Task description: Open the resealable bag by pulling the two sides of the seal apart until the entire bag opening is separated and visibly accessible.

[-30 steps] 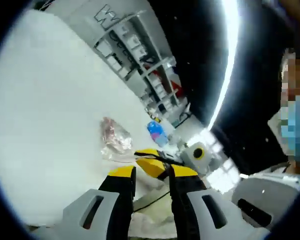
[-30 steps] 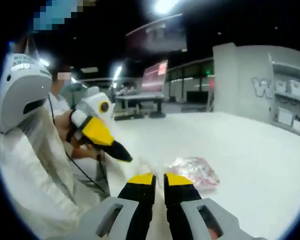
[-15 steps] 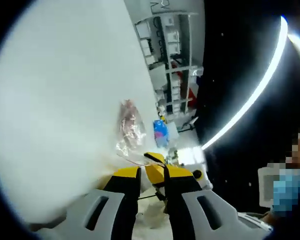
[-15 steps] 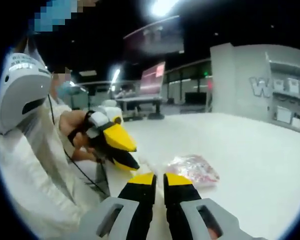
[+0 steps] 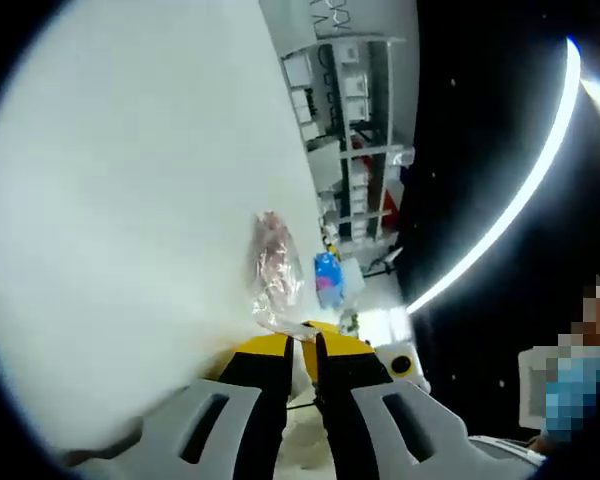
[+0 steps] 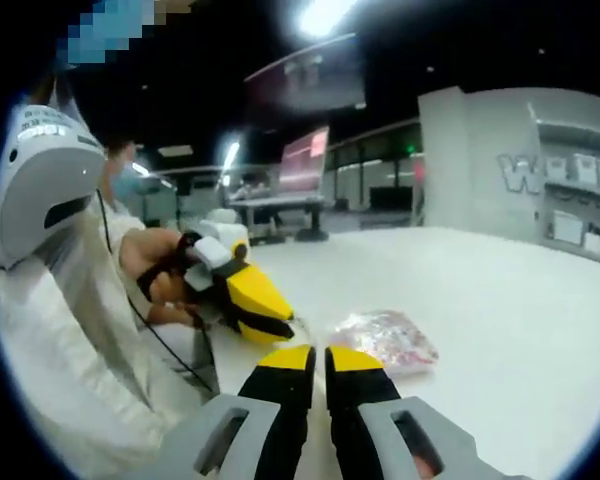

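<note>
The resealable bag (image 5: pixel 273 262) is clear with reddish contents and lies on the white table (image 5: pixel 130 200). Its thin near edge runs right up to my left gripper (image 5: pixel 302 346), whose yellow-tipped jaws stand pressed together on it. In the right gripper view the bag (image 6: pixel 385 340) lies just beyond my right gripper (image 6: pixel 320 356), whose jaws are shut with the bag's clear lip at their tips. The left gripper (image 6: pixel 286 326) comes in from the left in a hand, with its tip at the same lip.
Shelving with boxes (image 5: pixel 350 130) and a blue object (image 5: pixel 328 280) stand past the table's far edge. A person in a white garment (image 6: pixel 60 330) is close on the left, with a hand (image 6: pixel 150 262) on the left gripper. The white tabletop (image 6: pixel 510 300) stretches right of the bag.
The left gripper has moved in to the bag's near edge beside the right gripper's tips, and its jaws have narrowed to shut. The right gripper has stayed put.
</note>
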`<state>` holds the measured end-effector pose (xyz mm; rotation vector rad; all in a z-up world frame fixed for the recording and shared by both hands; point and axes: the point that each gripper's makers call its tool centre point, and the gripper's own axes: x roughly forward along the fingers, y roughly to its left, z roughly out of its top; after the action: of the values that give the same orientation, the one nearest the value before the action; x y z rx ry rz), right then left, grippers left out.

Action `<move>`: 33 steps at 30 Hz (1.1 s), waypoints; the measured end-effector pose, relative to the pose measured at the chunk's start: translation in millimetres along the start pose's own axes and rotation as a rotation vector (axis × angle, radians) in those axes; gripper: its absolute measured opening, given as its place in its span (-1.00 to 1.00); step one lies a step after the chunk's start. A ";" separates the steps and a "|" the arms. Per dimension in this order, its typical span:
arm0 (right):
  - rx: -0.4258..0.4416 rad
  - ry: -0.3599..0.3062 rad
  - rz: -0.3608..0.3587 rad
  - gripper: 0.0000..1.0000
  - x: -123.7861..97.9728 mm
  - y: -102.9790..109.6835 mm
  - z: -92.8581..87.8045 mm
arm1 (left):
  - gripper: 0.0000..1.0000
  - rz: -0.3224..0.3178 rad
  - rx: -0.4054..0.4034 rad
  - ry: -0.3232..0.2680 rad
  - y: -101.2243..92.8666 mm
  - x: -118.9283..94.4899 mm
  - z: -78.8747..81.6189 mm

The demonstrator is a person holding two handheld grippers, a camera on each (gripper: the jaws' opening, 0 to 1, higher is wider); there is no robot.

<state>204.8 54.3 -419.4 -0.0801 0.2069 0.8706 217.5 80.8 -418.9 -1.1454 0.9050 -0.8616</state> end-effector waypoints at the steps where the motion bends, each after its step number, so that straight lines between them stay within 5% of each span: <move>1: 0.001 -0.002 0.001 -1.00 -0.1 0.2 0.4 | -0.81 0.004 -0.006 -0.004 -0.2 -0.3 0.5; 11: 0.006 -0.011 0.018 -1.00 -1.0 0.8 0.7 | -0.82 0.043 -0.045 -0.033 1.5 2.4 6.1; 33: 0.008 0.005 0.038 -1.00 -3.3 6.8 -2.9 | -0.98 -0.051 -0.179 -0.090 -20.1 8.8 14.6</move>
<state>197.0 55.8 -421.4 -0.0713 0.2168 0.9078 232.3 74.2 -398.1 -1.3563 0.8949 -0.7759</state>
